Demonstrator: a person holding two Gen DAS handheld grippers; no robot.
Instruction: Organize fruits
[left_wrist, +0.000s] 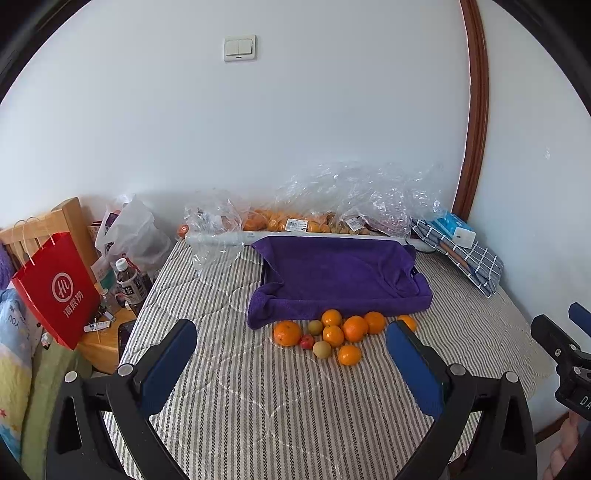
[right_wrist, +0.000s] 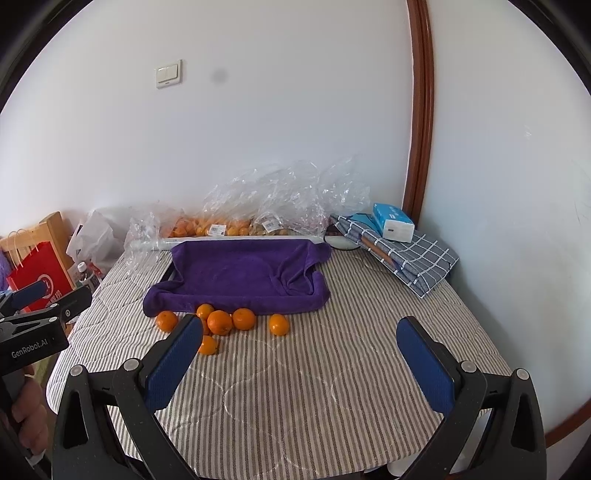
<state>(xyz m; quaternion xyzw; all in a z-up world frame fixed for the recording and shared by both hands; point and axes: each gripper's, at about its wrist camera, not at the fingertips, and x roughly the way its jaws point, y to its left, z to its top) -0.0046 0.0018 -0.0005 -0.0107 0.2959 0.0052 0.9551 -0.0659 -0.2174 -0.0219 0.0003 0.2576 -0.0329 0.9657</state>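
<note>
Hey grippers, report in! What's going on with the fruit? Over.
Left hand-held gripper open, empty. Right hand-held gripper open, empty. Loose pile of oranges and small fruits untouched before purple towel-lined tray. Nothing blocking.

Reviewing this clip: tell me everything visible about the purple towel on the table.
The purple towel is deep violet terry-looking cloth, draped over a shallow rectangular tray whose dark edge shows at its left side. It sags in the middle, forming an empty basin, with folds at the right corner and its front-left corner spilling onto the striped tablecloth. The loose oranges lie along its front edge. Clear plastic bags sit behind it.
</note>
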